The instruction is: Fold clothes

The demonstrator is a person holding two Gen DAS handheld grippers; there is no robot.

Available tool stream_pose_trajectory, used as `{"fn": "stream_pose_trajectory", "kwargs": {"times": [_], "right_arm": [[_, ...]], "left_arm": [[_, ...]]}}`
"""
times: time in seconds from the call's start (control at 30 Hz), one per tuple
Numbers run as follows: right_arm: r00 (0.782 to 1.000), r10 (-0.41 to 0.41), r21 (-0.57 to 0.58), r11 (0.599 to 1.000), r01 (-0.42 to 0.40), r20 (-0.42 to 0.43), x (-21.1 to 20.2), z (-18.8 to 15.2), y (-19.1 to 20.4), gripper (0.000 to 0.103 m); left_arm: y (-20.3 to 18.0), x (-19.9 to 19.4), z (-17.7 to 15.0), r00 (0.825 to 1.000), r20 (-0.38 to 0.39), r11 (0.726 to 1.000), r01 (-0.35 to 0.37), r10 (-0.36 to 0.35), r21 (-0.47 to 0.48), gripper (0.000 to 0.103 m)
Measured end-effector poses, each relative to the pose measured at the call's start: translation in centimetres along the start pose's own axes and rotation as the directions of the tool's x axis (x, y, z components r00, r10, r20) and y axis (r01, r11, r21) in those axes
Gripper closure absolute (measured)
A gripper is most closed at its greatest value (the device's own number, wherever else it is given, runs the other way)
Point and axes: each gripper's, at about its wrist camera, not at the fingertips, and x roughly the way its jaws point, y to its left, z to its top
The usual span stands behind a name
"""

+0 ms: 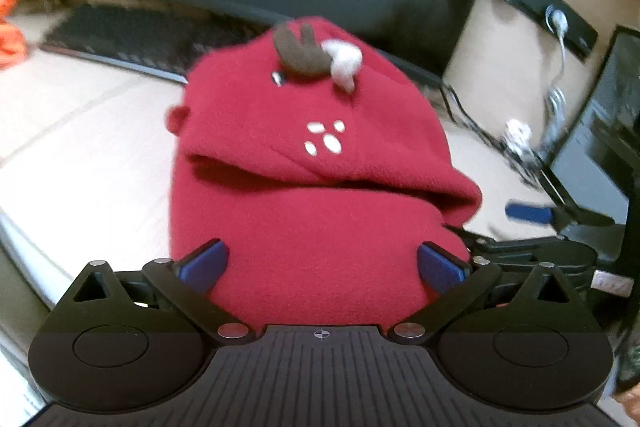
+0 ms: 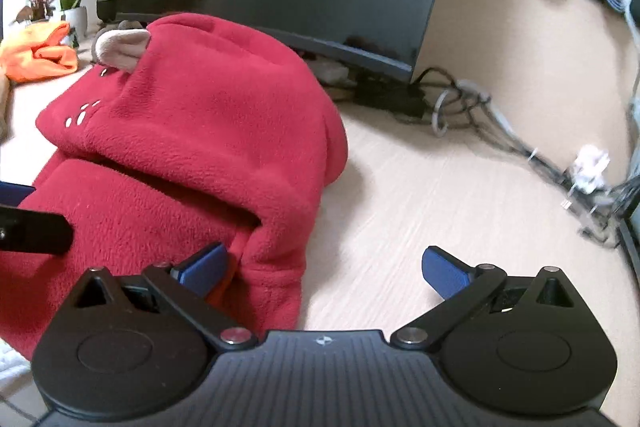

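Both views are evenly and softly lit indoors, with warm tones. In the left wrist view the pale table [image 1: 80, 155] blows out to near white at 9 o'clock, and motion blur smears the keyboard [image 1: 120, 39] and cables [image 1: 516, 139]. The red fleece garment [image 2: 192, 163] casts a soft shadow at 3 o'clock in the right wrist view. Fisheye distortion bends the edges; dark corners vignette both frames.

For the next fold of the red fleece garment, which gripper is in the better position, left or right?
Probably left: the left gripper is open with the red garment between its fingers, while the right gripper is open mostly over bare table beside it.
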Motion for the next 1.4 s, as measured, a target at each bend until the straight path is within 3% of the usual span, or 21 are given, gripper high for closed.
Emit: {"fn": "stream_pose_trajectory", "kwargs": {"times": [0.07, 0.1, 0.17, 0.23, 0.3, 0.43, 0.57, 0.77, 0.93, 1.4], "right_arm": [[1.000, 0.001, 0.054, 0.999, -0.001, 0.005, -1.1, 0.1, -1.1, 0.000], [1.000, -0.013, 0.082, 0.997, 0.011, 0.021, -2.1, 0.0, -1.5, 0.000], [0.994, 0.029, 0.078, 0.996, -0.037, 0.108, -5.6, -1.3, -2.2, 0.000], [0.985, 0.099, 0.049, 0.993, -0.107, 0.142, -9.0, -3.5, -2.7, 0.000], [0.976, 0.169, 0.042, 0.983, -0.176, 0.140, -12.2, -6.1, -3.3, 0.000], [0.972, 0.197, 0.044, 0.978, -0.204, 0.125, -16.0, -11.2, -3.7, 0.000], [0.966, 0.231, 0.085, 0.967, -0.241, 0.112, -17.1, -13.8, -3.3, 0.000], [0.955, 0.249, 0.027, 0.966, -0.256, 0.164, -18.0, -13.1, -2.1, 0.000], [0.947, 0.269, 0.004, 0.962, -0.274, 0.173, -18.2, -13.0, -1.4, 0.000], [0.955, 0.243, 0.069, 0.964, -0.258, 0.171, -17.9, -13.2, -2.3, 0.000]], "left_arm": [[-0.7, -1.7, -0.8, 0.996, 0.052, 0.997, -0.078, 0.078, 0.000, 0.000], [-1.1, -3.0, -1.4, 0.995, 0.074, 0.998, -0.064, 0.063, 0.010, 0.000], [-1.9, -5.7, -2.5, 0.992, 0.119, 0.999, -0.037, 0.033, 0.031, 0.000], [-3.8, -8.7, -4.8, 0.985, 0.162, 0.993, -0.070, 0.054, 0.097, 0.000], [-5.4, -11.1, -7.3, 0.984, 0.162, 0.990, -0.090, 0.071, 0.108, 0.000], [-7.5, -13.8, -11.7, 0.980, 0.157, 0.989, -0.133, 0.121, 0.064, 0.000], [-8.3, -14.7, -12.6, 0.971, 0.154, 0.980, -0.194, 0.183, 0.054, 0.000], [-8.4, -15.2, -12.4, 0.971, 0.139, 0.980, -0.197, 0.193, 0.020, 0.000], [-9.3, -15.3, -12.9, 0.969, 0.129, 0.975, -0.217, 0.209, 0.054, 0.000], [-10.0, -15.2, -13.4, 0.967, 0.112, 0.968, -0.239, 0.230, 0.080, 0.000]]}}
